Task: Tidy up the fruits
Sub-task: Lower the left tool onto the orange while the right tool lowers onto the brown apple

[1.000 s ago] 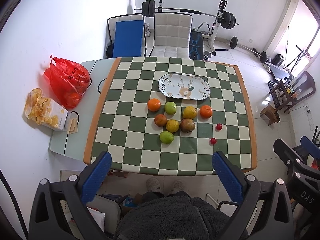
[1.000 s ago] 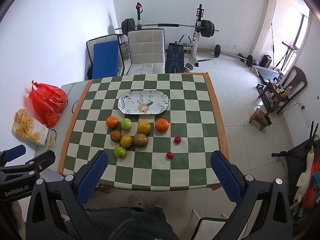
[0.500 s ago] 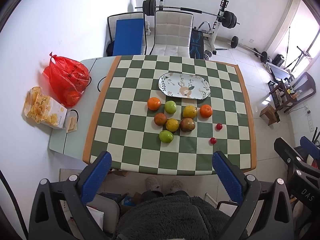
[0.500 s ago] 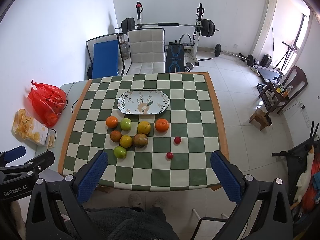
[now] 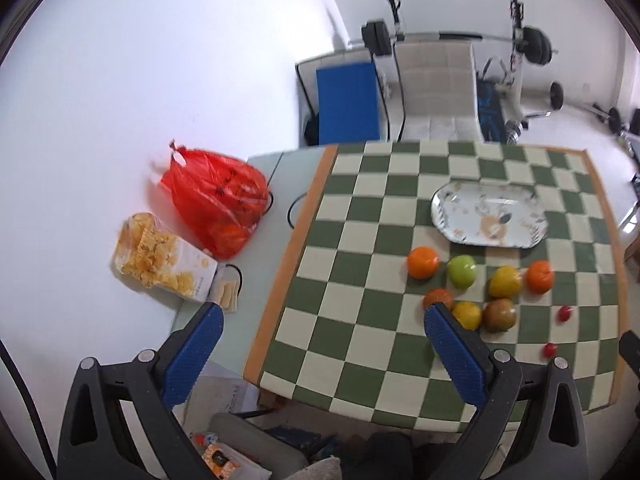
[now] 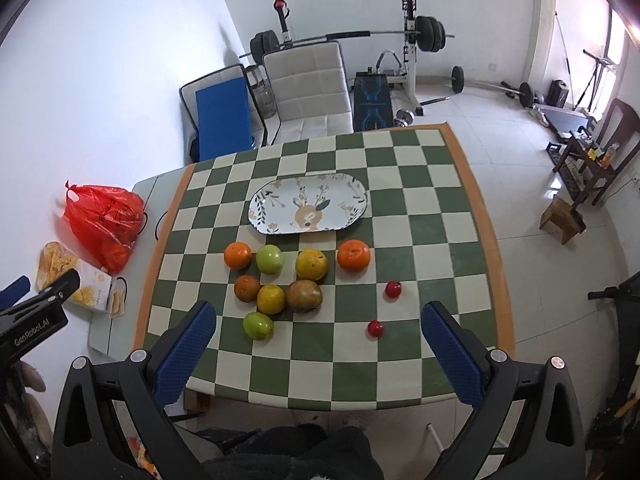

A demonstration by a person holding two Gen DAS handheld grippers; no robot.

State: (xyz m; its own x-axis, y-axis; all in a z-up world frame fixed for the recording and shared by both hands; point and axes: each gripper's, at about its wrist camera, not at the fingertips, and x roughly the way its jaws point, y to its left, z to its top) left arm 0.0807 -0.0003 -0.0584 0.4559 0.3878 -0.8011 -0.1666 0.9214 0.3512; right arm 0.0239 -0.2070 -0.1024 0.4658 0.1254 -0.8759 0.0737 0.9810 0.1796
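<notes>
Several fruits lie in a cluster on the green-and-white checkered table (image 6: pixel 432 216): two oranges (image 6: pixel 353 255), green apples (image 6: pixel 269 258), yellow fruits (image 6: pixel 311 265), a brown fruit (image 6: pixel 305 295) and two small red fruits (image 6: pixel 393 289). An oval deer-patterned plate (image 6: pixel 308 209) sits empty behind them; it also shows in the left wrist view (image 5: pixel 489 215). My right gripper (image 6: pixel 316 348) is open and empty, high above the table's front edge. My left gripper (image 5: pixel 320 350) is open and empty, over the table's front left corner; its right finger hides part of the fruit cluster (image 5: pixel 460 272).
A red plastic bag (image 5: pixel 216 200) and a snack box (image 5: pixel 164 262) lie on the grey side table left of the checkered cloth. A white chair (image 6: pixel 312 88), a blue mat and a barbell rack stand behind the table. A wooden chair and stool stand at the right.
Both grippers have come lower and closer to the table. The left gripper has swung to the left, so the fruits now sit at its right. Nothing on the table has moved.
</notes>
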